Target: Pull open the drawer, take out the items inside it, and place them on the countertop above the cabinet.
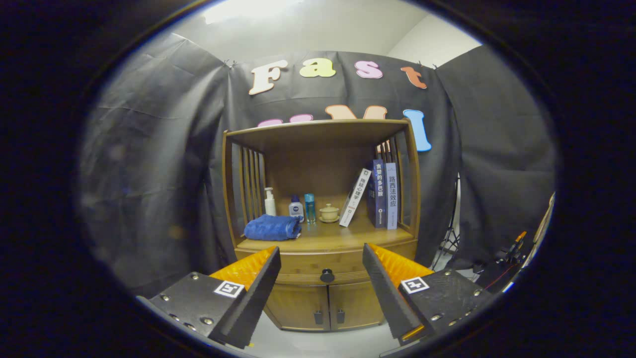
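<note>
My tongs (321,258) stand wide apart and hold nothing; the two black fingers (258,293), backed in orange, frame the wooden cabinet (323,298) ahead of me without touching it. The drawer (303,266) is shut, its front lying between my fingertips, and its round dark knob (327,275) sits midway between them, just beyond their reach. What lies inside the drawer cannot be seen. Below the drawer are two closed cabinet doors (300,308) with small dark handles at their meeting edge.

Directly above the drawer is the desk (348,237), the wooden countertop under an open shelf hutch with slatted sides. On it, from my left: a folded blue towel (272,227) at the front; behind it a white pump bottle (270,202); then a small white-and-blue bottle (296,208) and a slim teal bottle (310,207), close together; then a pale lidded cup on a saucer (329,213). To the right of the cup, a white book (356,197) leans tilted against two upright books (383,195), one dark blue, one lighter blue, which stand near the right slats.

A black tripod (449,238) stands well to the right of the cabinet.
</note>
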Tool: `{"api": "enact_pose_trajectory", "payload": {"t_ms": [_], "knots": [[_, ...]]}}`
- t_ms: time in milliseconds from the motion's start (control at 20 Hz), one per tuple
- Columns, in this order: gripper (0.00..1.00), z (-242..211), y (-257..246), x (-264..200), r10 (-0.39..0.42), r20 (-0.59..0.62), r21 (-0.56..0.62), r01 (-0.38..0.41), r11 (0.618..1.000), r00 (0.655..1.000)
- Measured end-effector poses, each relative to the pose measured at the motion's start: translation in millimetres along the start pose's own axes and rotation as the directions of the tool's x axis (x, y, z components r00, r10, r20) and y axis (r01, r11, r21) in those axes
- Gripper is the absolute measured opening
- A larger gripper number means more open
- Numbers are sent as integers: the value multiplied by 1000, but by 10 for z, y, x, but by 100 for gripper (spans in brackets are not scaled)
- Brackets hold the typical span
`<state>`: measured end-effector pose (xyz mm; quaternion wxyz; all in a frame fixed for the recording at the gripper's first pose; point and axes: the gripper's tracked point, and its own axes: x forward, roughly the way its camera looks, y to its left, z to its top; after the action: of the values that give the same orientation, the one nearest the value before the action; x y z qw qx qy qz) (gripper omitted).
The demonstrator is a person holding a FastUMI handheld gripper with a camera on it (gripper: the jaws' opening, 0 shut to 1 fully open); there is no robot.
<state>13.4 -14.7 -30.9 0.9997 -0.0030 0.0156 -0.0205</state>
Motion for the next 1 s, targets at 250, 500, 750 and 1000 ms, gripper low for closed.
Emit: {"api": "enact_pose_trajectory", "payload": {"t_ms": [250,500,750,1000], "knots": [[99,-191,-26,162,-1,-10,3,1,1000,1000],[99,-377,-34,391,21,-15,-22,-21,1000,1000],[99,-713,28,766,73,-47,-15,-74,997,996],[99,-1256,51,1241,80,-115,27,-78,997,990]]}}
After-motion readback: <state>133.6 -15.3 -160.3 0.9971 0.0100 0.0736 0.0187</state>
